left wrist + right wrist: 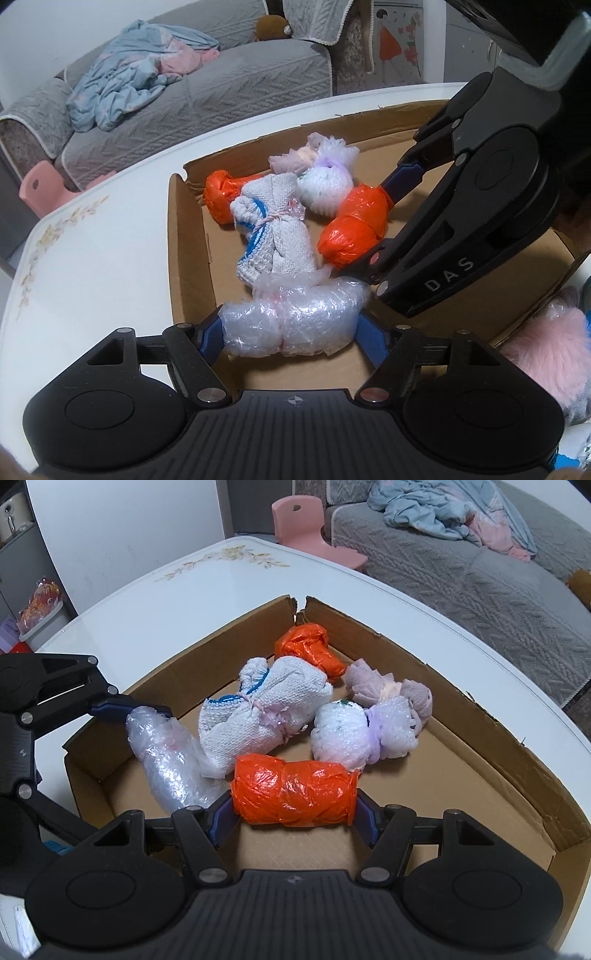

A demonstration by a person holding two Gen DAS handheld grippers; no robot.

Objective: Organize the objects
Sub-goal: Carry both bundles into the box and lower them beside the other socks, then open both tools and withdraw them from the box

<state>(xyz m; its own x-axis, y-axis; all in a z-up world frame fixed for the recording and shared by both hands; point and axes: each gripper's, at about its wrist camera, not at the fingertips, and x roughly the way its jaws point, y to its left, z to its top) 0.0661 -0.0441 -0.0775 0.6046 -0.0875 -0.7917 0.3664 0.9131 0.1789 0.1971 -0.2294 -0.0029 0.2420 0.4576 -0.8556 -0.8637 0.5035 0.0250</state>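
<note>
An open cardboard box (192, 236) (480, 716) lies on the white table. My left gripper (290, 328) is shut on a clear bubble-wrap bundle (291, 317) (166, 760), low in the box's near left corner. One left finger (118, 706) shows at that bundle's end. My right gripper (295, 808) (369, 225) is shut on an orange plastic-wrapped roll (295, 790) (354, 225), just above the box floor. Lying inside are a white knit bundle (273, 229) (258, 712), a second orange bundle (221, 195) (310, 648), a white-lavender foam bundle (325, 184) (351, 734) and a pale pink cloth bundle (295, 158) (388, 690).
The white table (166, 602) has a floral print near its edge. A pink fluffy item (546, 354) lies outside the box at the right. Beyond the table stand a grey sofa (480, 583) with crumpled bedding and a small pink chair (310, 528).
</note>
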